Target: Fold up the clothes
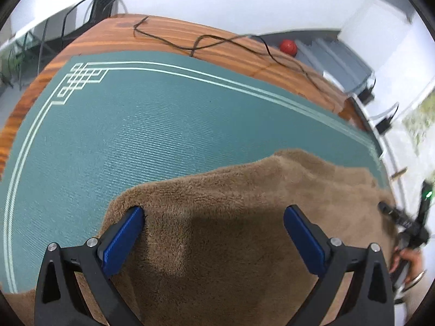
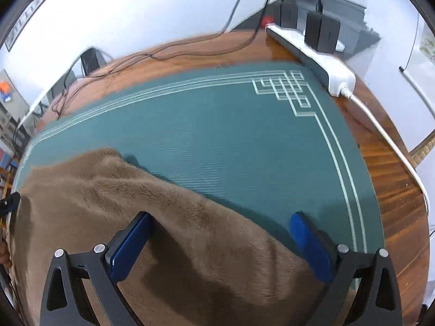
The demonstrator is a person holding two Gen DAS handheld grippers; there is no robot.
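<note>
Both claws, left (image 1: 213, 214) and right (image 2: 221, 221), gape over the brown fleece (image 1: 244, 203).

Brown garment (image 1: 244, 217): fuzzy, matt fleece-like cloth. Green mat (image 1: 136, 125): fine ribbed texture, slight sheen. Table (image 2: 394, 190): glossy varnished wood. Gripper pads (image 1: 122, 241): ribbed blue plastic, mounted on matt black plastic frames with metal bolts. Power strip (image 2: 326, 62): smooth white plastic.

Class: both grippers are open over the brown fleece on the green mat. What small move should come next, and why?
Probably lower and close both grippers on the fleece edge. The left gripper and right gripper stand wide open, holding nothing, above the brown fleece garment, which lies rumpled on the green mat; a fold needs a grip first.
</note>
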